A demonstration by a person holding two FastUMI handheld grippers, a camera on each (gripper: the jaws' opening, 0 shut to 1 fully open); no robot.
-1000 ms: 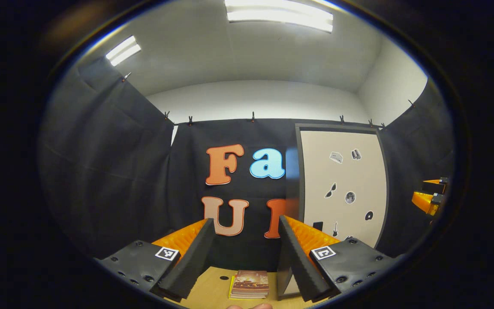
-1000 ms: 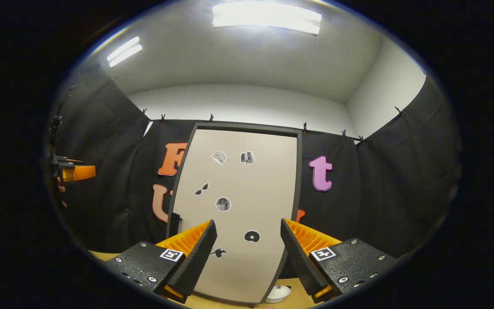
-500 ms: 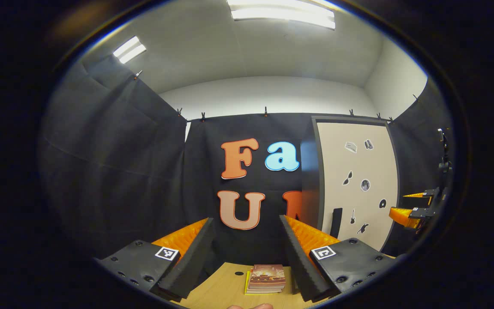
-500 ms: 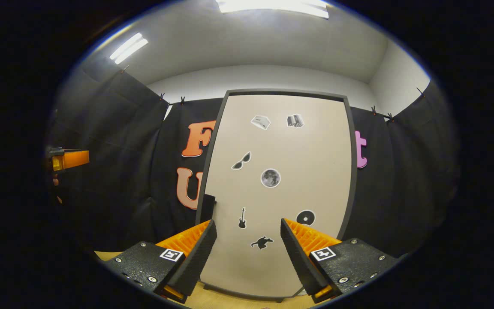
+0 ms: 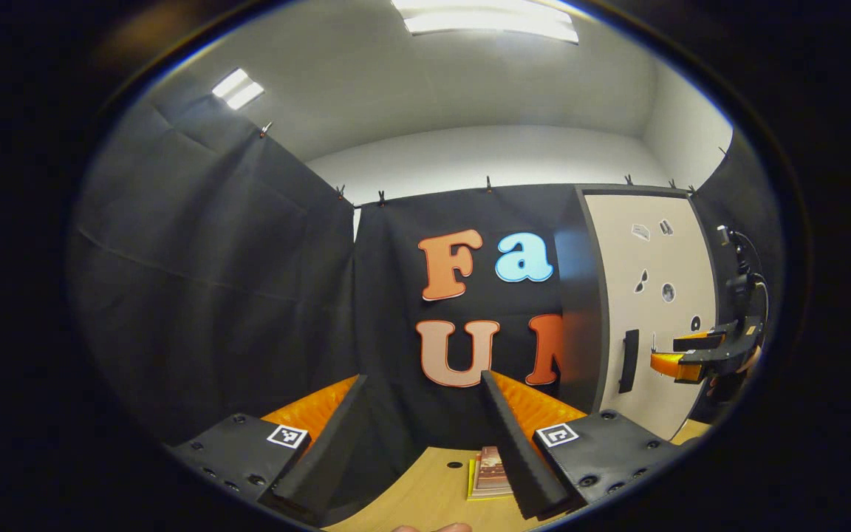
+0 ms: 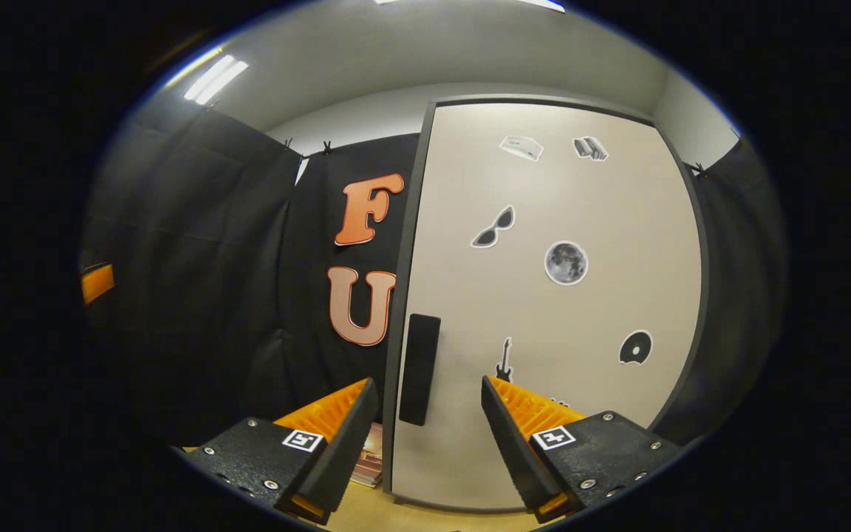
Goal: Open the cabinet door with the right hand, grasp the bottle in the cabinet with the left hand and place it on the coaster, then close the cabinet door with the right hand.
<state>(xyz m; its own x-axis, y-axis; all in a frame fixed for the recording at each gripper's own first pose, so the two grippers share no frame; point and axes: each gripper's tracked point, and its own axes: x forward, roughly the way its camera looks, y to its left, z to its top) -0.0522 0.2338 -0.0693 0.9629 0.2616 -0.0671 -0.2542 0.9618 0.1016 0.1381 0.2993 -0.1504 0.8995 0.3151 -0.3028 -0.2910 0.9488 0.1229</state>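
Right gripper view: spread right gripper point(image 6: 425, 436) faces shut cabinet door point(image 6: 544, 310), books point(image 6: 371, 462) beside.

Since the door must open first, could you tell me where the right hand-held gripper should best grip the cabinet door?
Probably the dark upright handle near the door's left edge. It is a narrow vertical bar, so open fingers coming straight on could straddle it from either side. The right hand-held gripper already faces it, open.
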